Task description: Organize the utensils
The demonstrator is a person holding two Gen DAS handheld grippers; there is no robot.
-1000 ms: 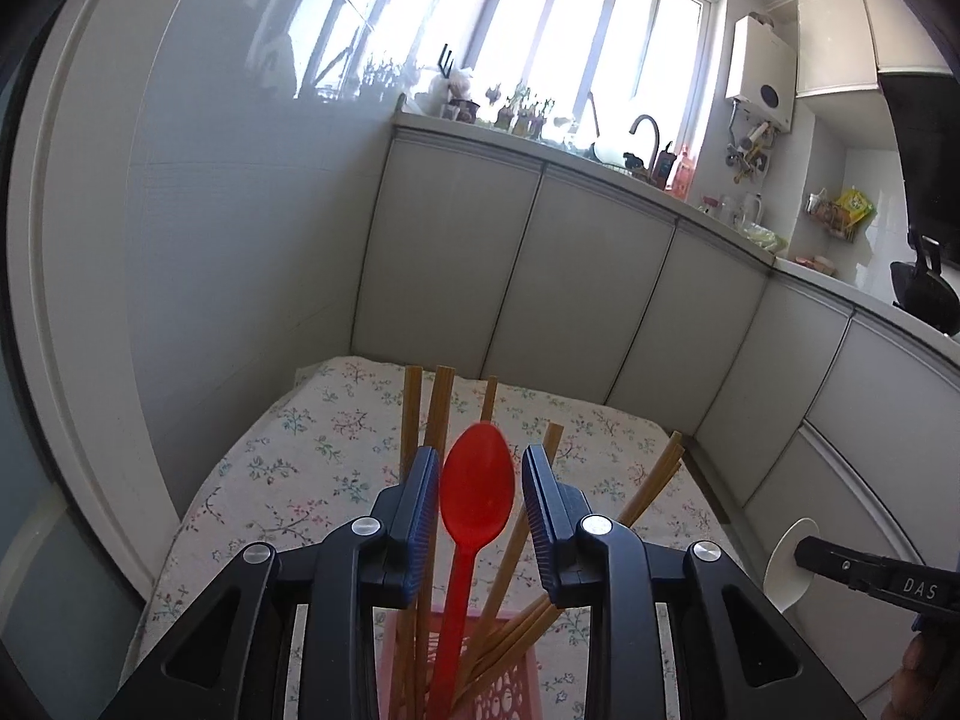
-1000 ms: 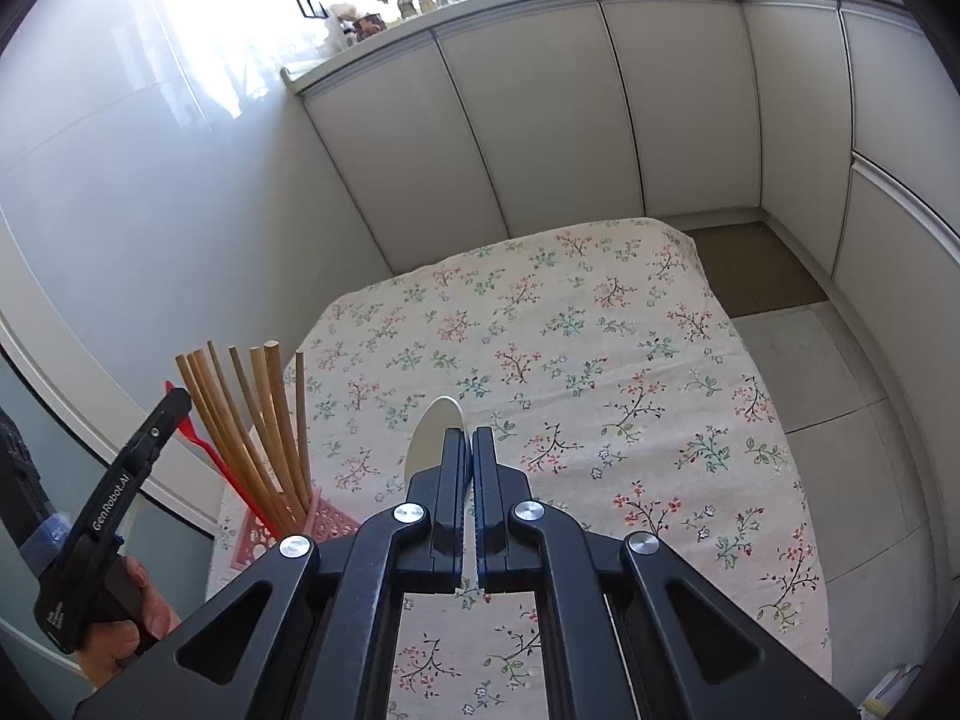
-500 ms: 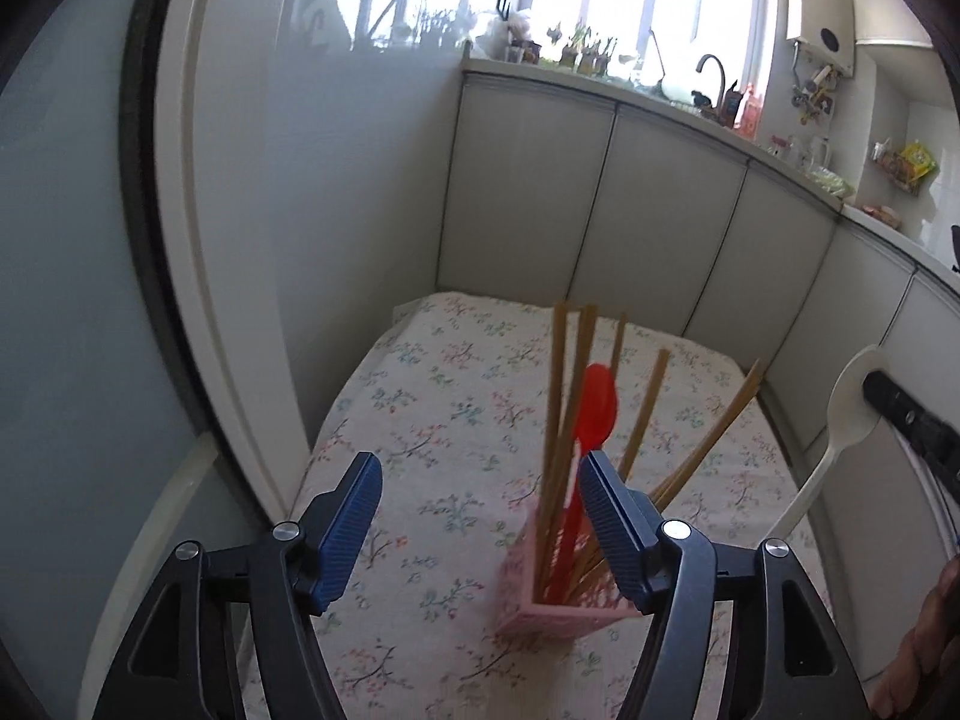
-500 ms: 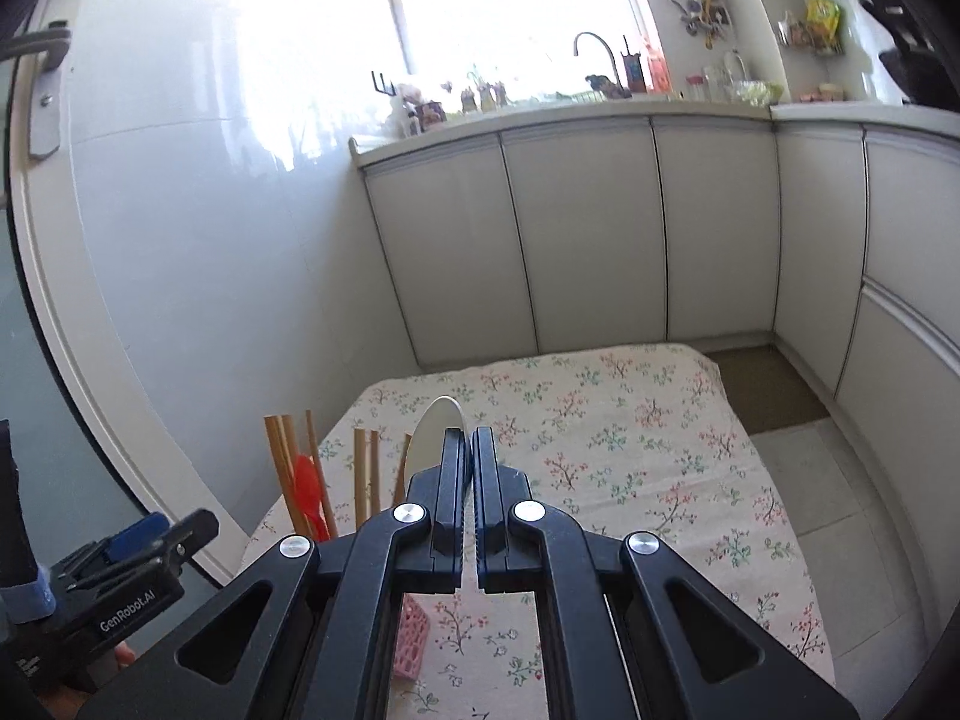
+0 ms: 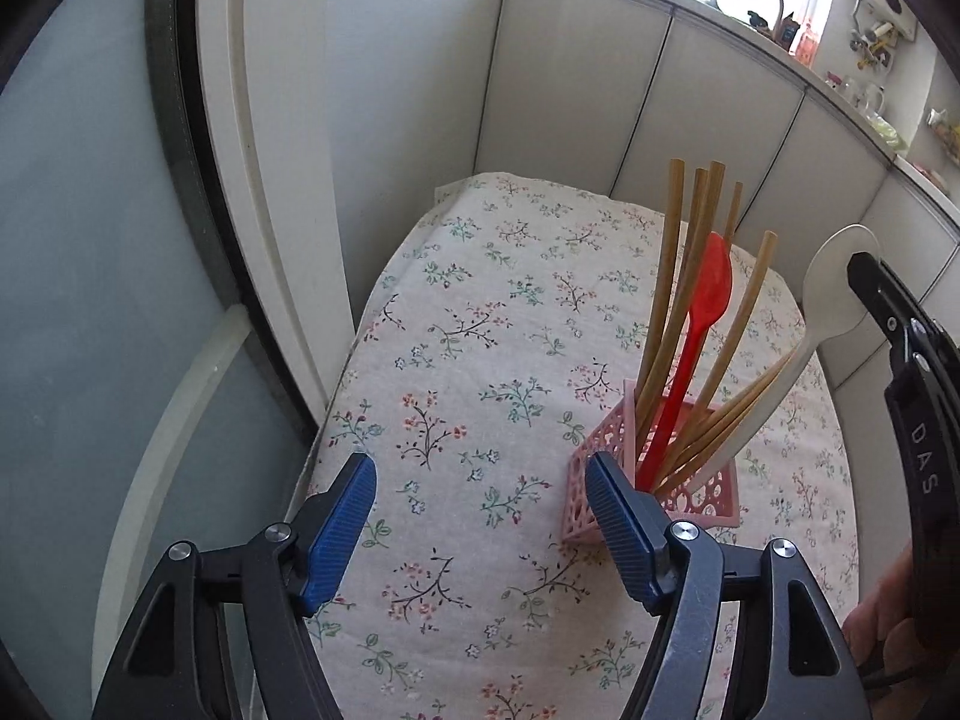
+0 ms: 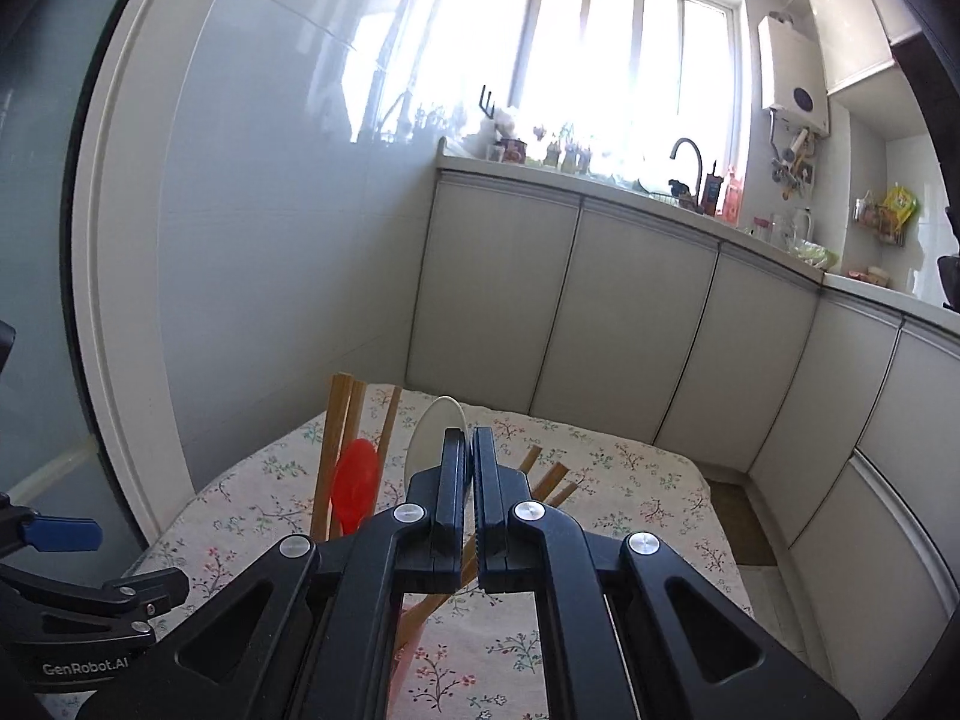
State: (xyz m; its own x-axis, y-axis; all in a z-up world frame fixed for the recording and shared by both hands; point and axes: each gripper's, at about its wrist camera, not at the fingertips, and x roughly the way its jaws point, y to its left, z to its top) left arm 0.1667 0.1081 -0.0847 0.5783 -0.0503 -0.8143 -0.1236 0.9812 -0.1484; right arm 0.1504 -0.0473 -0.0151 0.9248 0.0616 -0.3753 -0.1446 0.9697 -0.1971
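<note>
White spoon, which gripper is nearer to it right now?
Right. The right gripper is shut on the white spoon at its bowl; the left gripper hangs open beside the pink holder, apart from it.

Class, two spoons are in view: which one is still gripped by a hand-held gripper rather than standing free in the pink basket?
The white spoon: the right hand-held gripper clamps its bowl. The red spoon stands free among the chopsticks.

The left wrist view looks steeply down along its fingers at the floral tablecloth (image 5: 480,360), close above it, with the pink utensil basket (image 5: 606,438) to its right. The right wrist view faces nearly level toward the window (image 6: 624,48) and cabinets (image 6: 630,312). Both share the basket's chopsticks (image 5: 666,276), red spoon (image 5: 708,288) and white spoon (image 5: 834,282).
</note>
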